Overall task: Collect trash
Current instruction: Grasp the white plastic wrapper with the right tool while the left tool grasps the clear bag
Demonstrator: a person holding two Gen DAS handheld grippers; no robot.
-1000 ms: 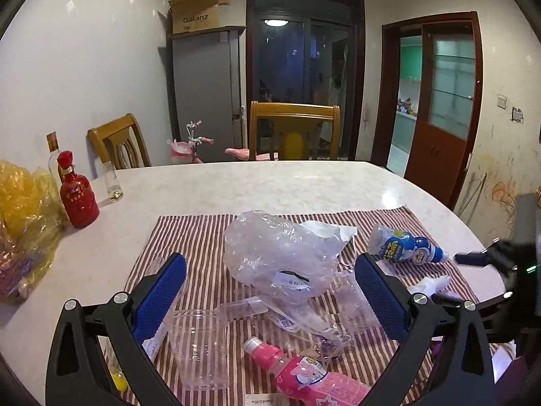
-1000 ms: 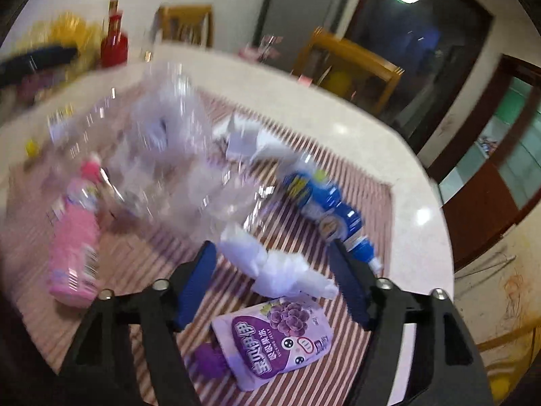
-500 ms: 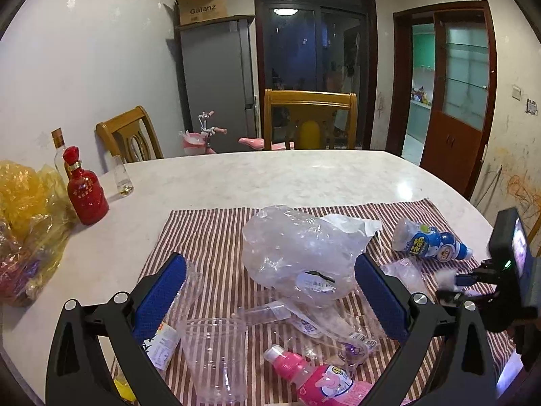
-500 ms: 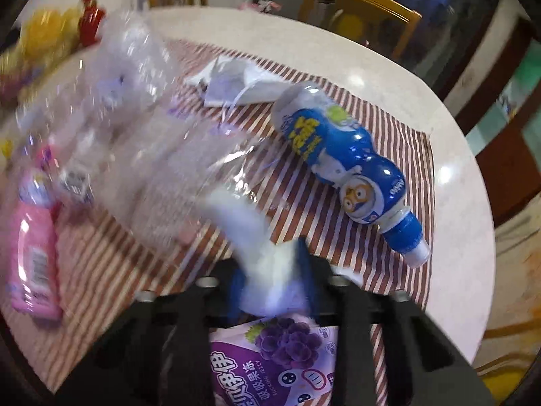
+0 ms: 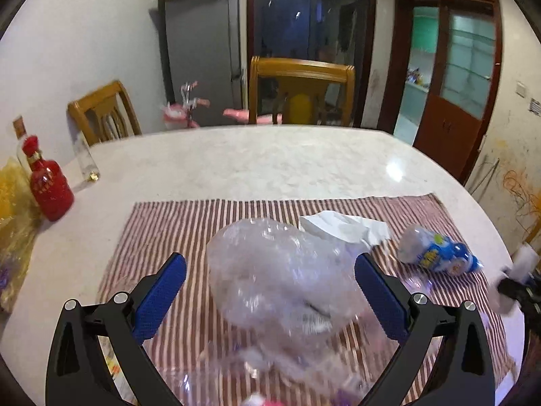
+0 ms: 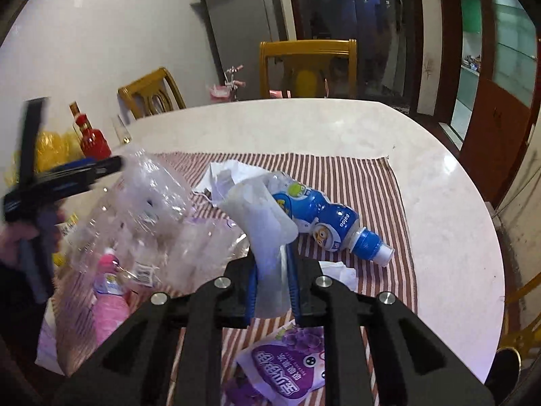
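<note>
here, right gripper (image 6: 272, 284) jaws clamped on white tissue (image 6: 260, 216), left gripper (image 5: 270, 286) jaws apart around clear bag (image 5: 280, 274)

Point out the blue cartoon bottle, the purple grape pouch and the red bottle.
blue cartoon bottle (image 6: 324, 218): right wrist view, on its printed body.
purple grape pouch (image 6: 280, 368): right wrist view, on its front label.
red bottle (image 5: 50, 189): left wrist view, on its belly.
</note>
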